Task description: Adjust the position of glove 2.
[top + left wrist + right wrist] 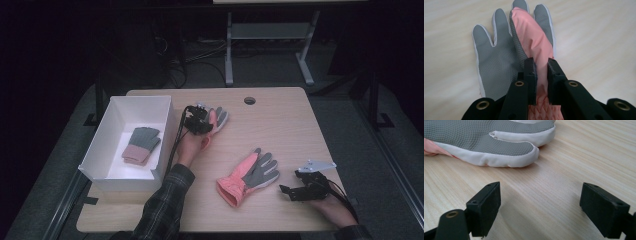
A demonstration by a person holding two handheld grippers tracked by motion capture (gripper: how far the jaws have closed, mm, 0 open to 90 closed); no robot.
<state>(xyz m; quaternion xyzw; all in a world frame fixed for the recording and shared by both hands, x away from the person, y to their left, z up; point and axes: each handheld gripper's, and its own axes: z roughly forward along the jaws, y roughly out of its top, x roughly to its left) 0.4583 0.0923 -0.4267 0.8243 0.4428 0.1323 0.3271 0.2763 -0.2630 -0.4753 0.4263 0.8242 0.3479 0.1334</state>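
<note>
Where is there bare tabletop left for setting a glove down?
Free: the far right stretch beyond the round hole, and the near edge between the white box and the pink-and-grey glove. Crowded: the middle, where the left gripper pinches a second glove, and around the right gripper.

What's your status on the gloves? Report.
Left gripper shut on far glove, pinching its pink fold. Right gripper open, idle beside near glove. Box unobstructed.
</note>
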